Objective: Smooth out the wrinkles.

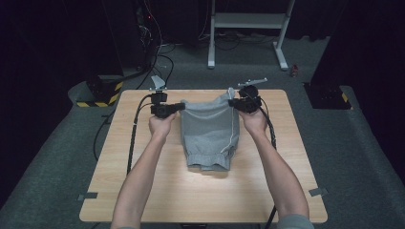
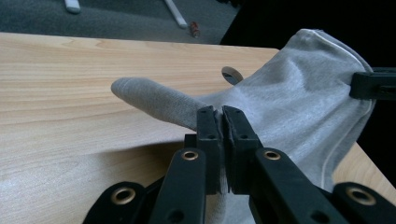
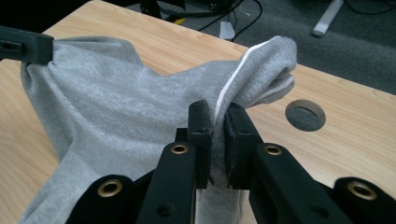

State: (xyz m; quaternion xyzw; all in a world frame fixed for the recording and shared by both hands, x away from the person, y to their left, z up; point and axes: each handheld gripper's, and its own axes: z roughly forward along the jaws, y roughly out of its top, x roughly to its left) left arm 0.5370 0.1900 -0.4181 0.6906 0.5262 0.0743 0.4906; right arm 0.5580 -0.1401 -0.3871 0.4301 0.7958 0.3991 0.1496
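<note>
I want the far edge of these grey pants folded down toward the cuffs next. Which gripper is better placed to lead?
Neither clearly: the left gripper and right gripper each pinch a far corner of the grey pants, level with each other. The cuffs lie centred between them, so both should probably move together.

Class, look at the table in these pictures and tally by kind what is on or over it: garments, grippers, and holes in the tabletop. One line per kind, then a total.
Grey garment: 1
Grippers: 2, the left gripper and the right gripper, each shut on the garment's far edge
Round hole in the tabletop: 1
Total: 4
</note>
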